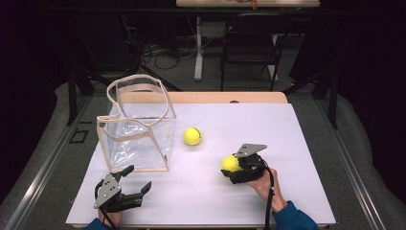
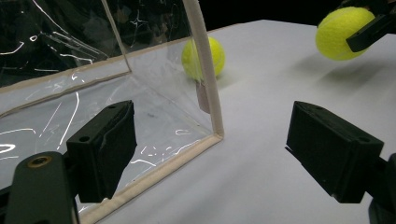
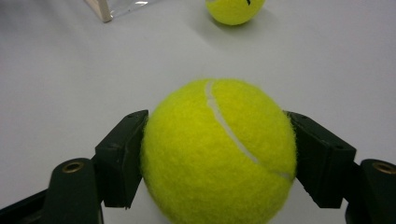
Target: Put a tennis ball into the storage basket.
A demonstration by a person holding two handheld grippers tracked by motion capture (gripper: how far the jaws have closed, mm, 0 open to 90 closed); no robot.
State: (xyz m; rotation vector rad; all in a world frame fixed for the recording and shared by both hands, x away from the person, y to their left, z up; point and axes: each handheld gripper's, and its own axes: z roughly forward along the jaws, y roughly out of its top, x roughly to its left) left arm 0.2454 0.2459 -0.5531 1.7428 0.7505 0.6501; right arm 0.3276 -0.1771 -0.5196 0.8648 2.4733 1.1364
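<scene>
Balls number two: one tennis ball [image 3: 218, 151] is squeezed tight between the jaws of the right gripper [image 1: 233, 167], and a second ball [image 1: 192, 136] sits on the white table [image 1: 287, 124] ahead of it, well apart. One clear bag [image 1: 139, 127] stands just ahead of the left gripper [image 1: 136, 184], whose jaws are wide apart with nothing between them. That bag's corner edge partly hides the second ball in the left gripper view.

In the right gripper view the held tennis ball [image 3: 218, 151] hides the pad faces pressing it and is cut off at the bottom edge, the second tennis ball [image 3: 235, 10] is cropped at the top, and the clear bag [image 3: 112, 6] shows just one corner.
</scene>
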